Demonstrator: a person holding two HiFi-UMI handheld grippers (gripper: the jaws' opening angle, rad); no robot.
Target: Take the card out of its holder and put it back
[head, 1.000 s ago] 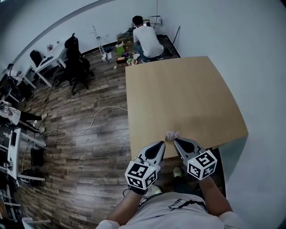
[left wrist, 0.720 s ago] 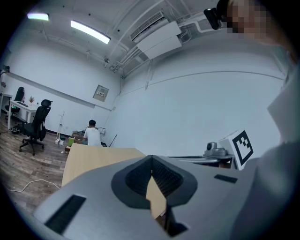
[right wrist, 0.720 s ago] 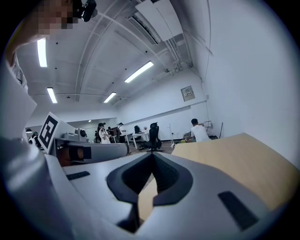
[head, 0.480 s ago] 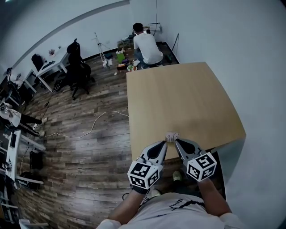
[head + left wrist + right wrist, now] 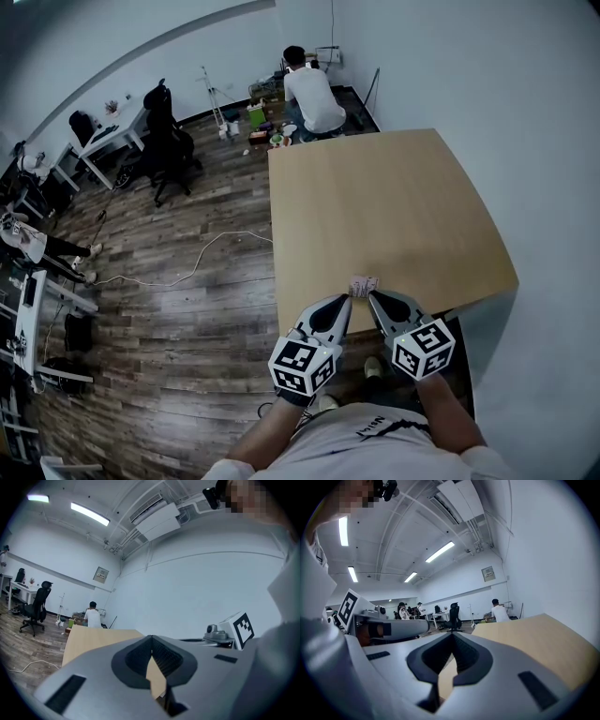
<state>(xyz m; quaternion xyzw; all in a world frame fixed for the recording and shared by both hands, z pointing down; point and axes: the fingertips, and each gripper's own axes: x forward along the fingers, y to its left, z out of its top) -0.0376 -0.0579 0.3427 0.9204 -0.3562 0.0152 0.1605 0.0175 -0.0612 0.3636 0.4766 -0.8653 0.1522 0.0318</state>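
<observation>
resting close to the near edge of the light wooden table [image 5: 394, 206], the small card holder [image 5: 362, 283] shows as a pale, pinkish-white thing. at this size the card cannot be told apart from the holder, so i cannot tell whether it sits inside.

the left gripper [image 5: 344, 300] points at the card holder from its near left, with its tip just beside the holder's lower left corner. the right gripper [image 5: 369, 294] points in from the near right, its tip just beside the holder's lower right corner. whether either tip touches the holder is not clear from above. the holder lies just beyond the two tips, which are near each other but apart.

in the left gripper view the ribbed pads [image 5: 163, 657] meet at their tips with nothing held between them, and a strip of tabletop shows through the gap lower down. in the right gripper view the pads [image 5: 464, 656] likewise come together at the tips, gripping nothing.

well beyond the card holder, past the table's far end, a person [image 5: 314, 89] in a white shirt sits with back turned among small things on the floor. far to the holder's left stand a black office chair [image 5: 169, 141] and a white desk [image 5: 98, 136]. a pale cable [image 5: 202, 248] trails over the dark plank floor [image 5: 169, 309] on that same side.
</observation>
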